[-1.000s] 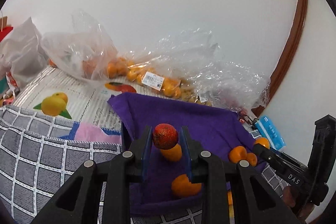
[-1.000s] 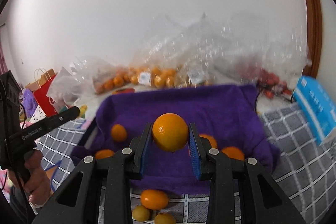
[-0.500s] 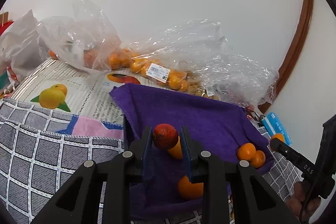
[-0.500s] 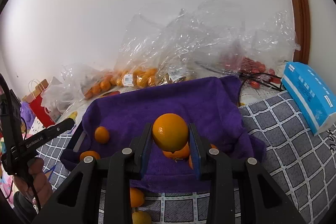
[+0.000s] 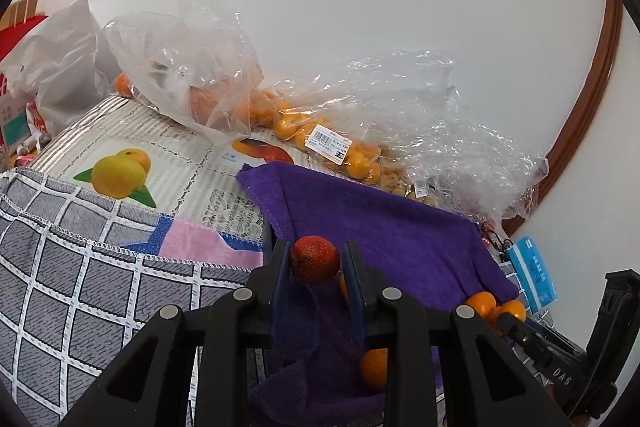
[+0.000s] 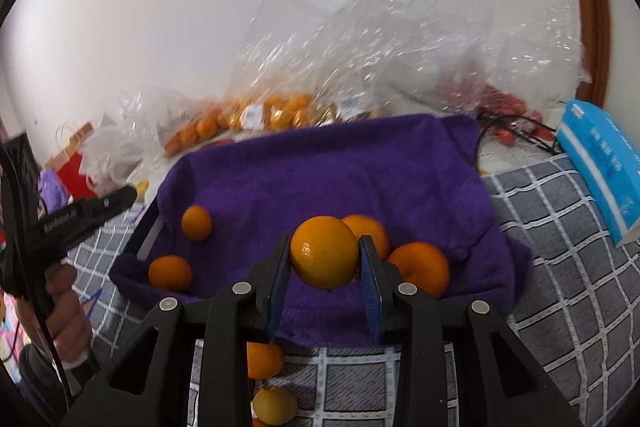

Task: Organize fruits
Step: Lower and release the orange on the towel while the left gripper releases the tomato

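Far left in the right wrist view: a person's hand around the handle of the left gripper, fingers reaching toward the left edge of the purple towel. In its own view, left gripper clamped on a small red fruit, pads pressed to both sides, held above the towel's near left part. Behind, along the far edge of the printed tablecloth: clear plastic bags of oranges, one bearing a white price label. On the towel's left side: two small oranges, one further back, one near the front edge. Centre: right gripper closed on a large orange, raised over the towel's front middle. Just behind and right of it: two more oranges resting on the towel, touching. Below the towel's front edge, on the grey checked cloth: an orange and a yellower fruit. Far right: blue tissue pack lying on the checked cloth, well apart from the fruit.
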Demonstrator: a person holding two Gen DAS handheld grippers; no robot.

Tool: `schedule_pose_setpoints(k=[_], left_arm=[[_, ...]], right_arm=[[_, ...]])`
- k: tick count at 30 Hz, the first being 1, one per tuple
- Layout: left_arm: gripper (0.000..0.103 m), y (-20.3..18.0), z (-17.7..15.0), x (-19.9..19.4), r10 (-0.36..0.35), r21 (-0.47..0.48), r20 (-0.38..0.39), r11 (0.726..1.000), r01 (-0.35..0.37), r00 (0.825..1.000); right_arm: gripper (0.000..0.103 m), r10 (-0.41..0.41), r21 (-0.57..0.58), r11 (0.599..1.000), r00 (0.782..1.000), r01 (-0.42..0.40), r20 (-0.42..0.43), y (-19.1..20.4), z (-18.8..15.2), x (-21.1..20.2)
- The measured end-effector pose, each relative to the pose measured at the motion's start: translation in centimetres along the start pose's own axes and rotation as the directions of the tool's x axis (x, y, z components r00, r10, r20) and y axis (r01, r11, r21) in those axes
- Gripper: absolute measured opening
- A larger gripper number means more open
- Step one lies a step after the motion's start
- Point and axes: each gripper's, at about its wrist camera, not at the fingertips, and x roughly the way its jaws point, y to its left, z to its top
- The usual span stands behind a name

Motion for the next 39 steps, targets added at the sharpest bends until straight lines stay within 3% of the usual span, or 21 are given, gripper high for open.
schedule_pose_setpoints(k=[16,39], left_arm=[[0.025,-2.4,-1.8,1.8,-0.019,0.085,-0.100,0.996,0.027,0.995],[0.025,-3.3,-2.8,3.6,0.018,0.136,-0.178,0.991,0.006,0.984]], right_arm=[[0.033,0.004,-0.055,0.998,0.996,-0.009,-0.086,1.7,-0.9,2.1],[0.035,-0.035,-0.097,0.995,0.997,0.028,-0.069,2.4,-1.1,2.4]])
